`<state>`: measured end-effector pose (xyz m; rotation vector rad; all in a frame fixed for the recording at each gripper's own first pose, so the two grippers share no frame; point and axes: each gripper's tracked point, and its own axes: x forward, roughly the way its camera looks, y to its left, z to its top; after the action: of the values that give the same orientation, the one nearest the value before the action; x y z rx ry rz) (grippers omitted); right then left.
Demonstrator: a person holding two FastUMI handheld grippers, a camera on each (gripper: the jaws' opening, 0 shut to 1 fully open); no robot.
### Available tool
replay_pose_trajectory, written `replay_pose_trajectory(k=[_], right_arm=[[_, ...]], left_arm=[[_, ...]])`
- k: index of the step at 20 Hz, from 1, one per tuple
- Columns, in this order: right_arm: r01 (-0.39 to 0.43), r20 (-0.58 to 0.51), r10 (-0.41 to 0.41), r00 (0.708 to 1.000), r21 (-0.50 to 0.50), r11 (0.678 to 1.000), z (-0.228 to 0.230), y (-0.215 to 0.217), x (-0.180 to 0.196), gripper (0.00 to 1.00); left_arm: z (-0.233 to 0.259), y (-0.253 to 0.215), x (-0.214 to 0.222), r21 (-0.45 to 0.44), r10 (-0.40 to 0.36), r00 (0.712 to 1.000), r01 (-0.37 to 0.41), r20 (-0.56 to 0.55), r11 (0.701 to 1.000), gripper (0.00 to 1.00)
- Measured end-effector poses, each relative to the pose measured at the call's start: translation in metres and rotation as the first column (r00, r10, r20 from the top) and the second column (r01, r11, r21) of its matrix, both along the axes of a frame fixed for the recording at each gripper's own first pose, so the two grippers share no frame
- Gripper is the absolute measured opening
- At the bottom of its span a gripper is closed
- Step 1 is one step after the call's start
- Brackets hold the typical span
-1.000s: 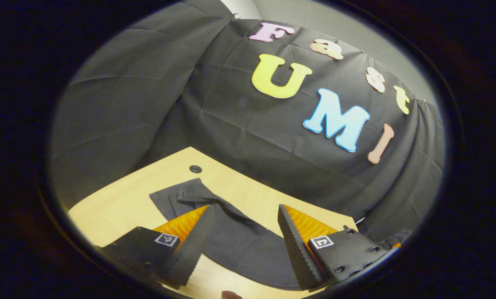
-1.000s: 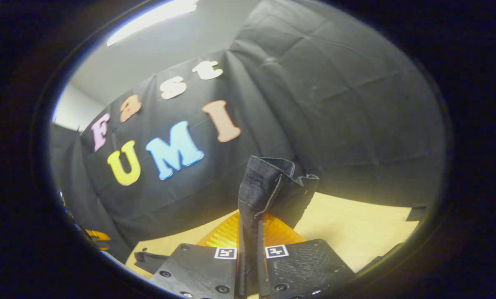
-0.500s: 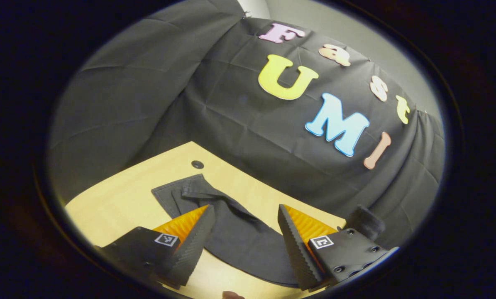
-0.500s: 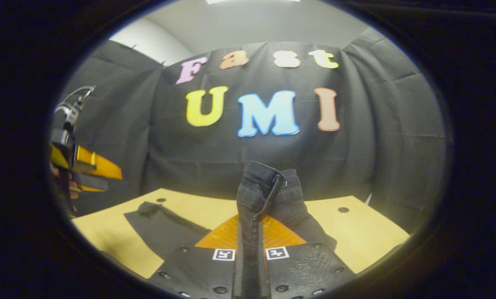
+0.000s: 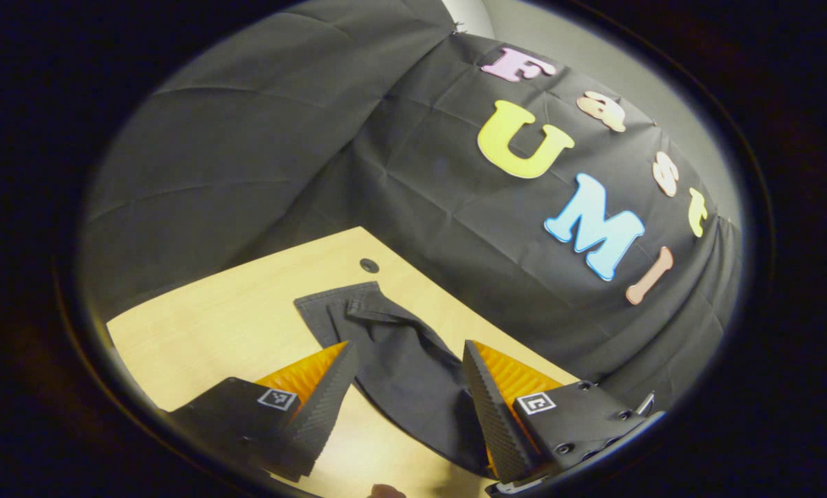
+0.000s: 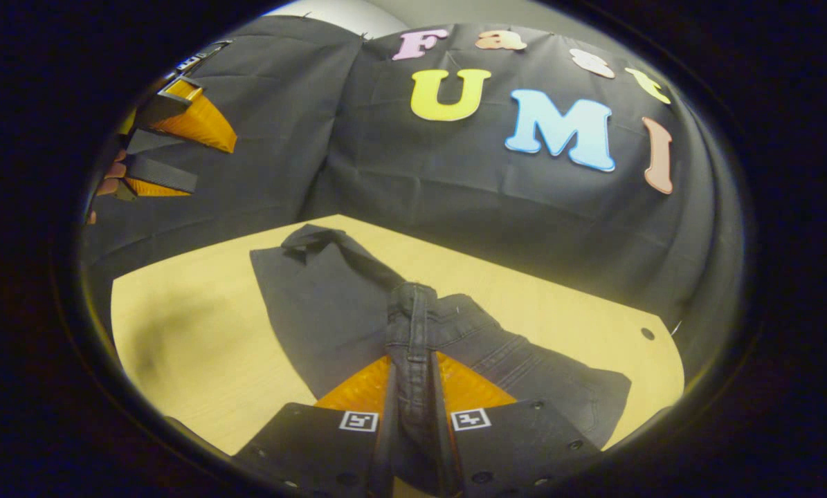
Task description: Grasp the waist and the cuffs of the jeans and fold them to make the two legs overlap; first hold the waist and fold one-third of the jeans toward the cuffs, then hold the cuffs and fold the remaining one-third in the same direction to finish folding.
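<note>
Dark jeans (image 6: 330,311) lie on the light wooden table (image 6: 192,346). My right gripper (image 6: 413,365) is shut on the waistband (image 6: 413,325), which stands up between its fingers low over the legs. The seat of the jeans (image 6: 538,380) spreads to the right, and the cuffs (image 6: 309,242) lie at the far end. My left gripper (image 5: 410,408) hovers open over the legs (image 5: 399,346), nothing between its fingers. It also appears raised at the upper left of the right gripper view (image 6: 198,155), held by a hand (image 6: 105,185).
The table has a small round hole near its far edge (image 5: 369,265) and another near the right corner (image 6: 641,333). Black cloth walls (image 5: 247,159) close in the table at the back and sides. Bare wood (image 5: 212,332) lies left of the jeans.
My right gripper has swung down and forward with the waistband, from high in the air to low over the legs. The left gripper stays open and has shifted slightly.
</note>
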<state>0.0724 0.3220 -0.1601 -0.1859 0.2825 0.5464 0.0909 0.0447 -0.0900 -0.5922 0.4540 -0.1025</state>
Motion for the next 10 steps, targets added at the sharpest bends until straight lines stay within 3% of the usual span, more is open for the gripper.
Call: replay_pose_trajectory(k=[1, 3, 4, 6, 10], right_arm=[[-0.018, -0.018, 0.018, 1.000, -0.008, 1.000, -0.003, 0.002, -0.003, 0.25], [-0.043, -0.038, 0.043, 0.998, -0.001, 0.999, 0.000, 0.003, -0.009, 0.41], [-0.054, -0.041, 0.054, 0.998, 0.018, 0.998, 0.005, 0.006, -0.011, 0.60], [-0.048, -0.032, 0.050, 0.998, 0.055, 0.997, 0.021, 0.001, -0.015, 0.82], [0.036, -0.026, -0.032, 0.999, 0.145, 0.989, 0.057, -0.032, -0.017, 0.93]], left_arm=[[-0.001, 0.003, -0.001, -0.007, 0.006, 1.000, -0.006, -0.005, 1.000, 0.99], [-0.007, 0.007, -0.002, -0.014, 0.009, 1.000, -0.010, -0.022, 1.000, 0.99], [-0.014, 0.008, 0.000, -0.021, 0.007, 0.999, -0.008, -0.036, 1.000, 0.99], [-0.026, 0.008, 0.006, -0.070, -0.007, 0.997, 0.001, -0.083, 0.998, 0.99], [-0.072, 0.019, 0.038, -0.163, -0.001, 0.978, -0.034, -0.209, 0.986, 0.99]])
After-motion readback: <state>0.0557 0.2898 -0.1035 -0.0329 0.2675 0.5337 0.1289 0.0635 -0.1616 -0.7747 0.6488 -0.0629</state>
